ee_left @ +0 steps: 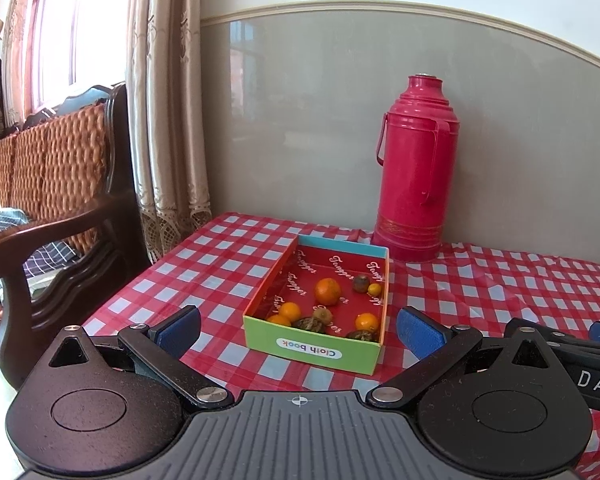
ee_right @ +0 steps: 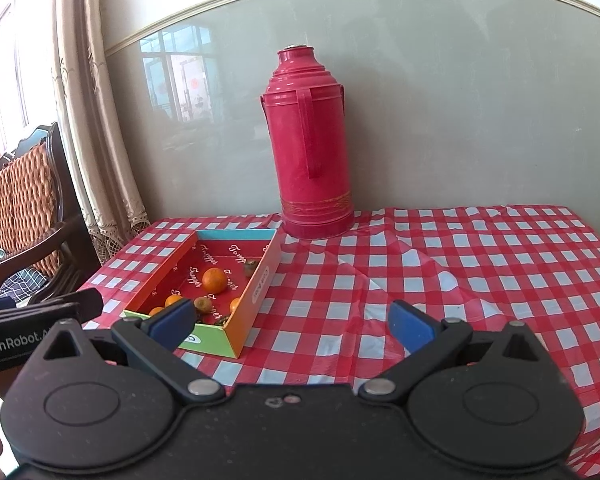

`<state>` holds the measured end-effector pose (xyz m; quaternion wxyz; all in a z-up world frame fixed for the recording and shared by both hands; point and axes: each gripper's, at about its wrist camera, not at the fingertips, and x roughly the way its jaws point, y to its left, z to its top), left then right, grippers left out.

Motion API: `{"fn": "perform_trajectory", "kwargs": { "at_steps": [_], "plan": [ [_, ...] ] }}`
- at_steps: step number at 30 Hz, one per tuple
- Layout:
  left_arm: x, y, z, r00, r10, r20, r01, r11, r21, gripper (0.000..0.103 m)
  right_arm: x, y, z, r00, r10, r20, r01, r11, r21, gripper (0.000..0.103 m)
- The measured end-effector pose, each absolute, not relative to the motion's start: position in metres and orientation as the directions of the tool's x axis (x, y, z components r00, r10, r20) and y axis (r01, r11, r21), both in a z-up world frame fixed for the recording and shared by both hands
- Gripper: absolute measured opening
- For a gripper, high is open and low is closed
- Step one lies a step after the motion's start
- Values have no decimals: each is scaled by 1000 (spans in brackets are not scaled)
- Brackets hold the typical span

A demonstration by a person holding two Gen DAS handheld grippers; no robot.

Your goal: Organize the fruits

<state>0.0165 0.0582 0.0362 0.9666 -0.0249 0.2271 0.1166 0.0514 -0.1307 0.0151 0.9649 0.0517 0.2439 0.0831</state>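
Checked-cloth desk, box of fruit. Both tools, left and right, wide open, empty. Big orange looks light, firm, rolls; grip across middle.

1. Bright daylight from window at left; panes blown out, washed pink-white
2. Glossy wall panel mirrors the window, soft glare
3. Shadows on bench faint & diffuse
4. Strong fisheye bend: wall trim curves, dark vignette in upper corners
5. Centre sharp, edges slightly soft; no motion blur
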Motion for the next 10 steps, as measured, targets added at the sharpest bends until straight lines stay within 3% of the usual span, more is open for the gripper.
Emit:
{"fn": "perform_trajectory", "kwargs": {
  "at_steps": [10],
  "plan": [
    [17,60,32,883,196,-426,-222,975,-12,103,51,-127,14,866,187,-464,-136,981,141,97]
  ]
}}
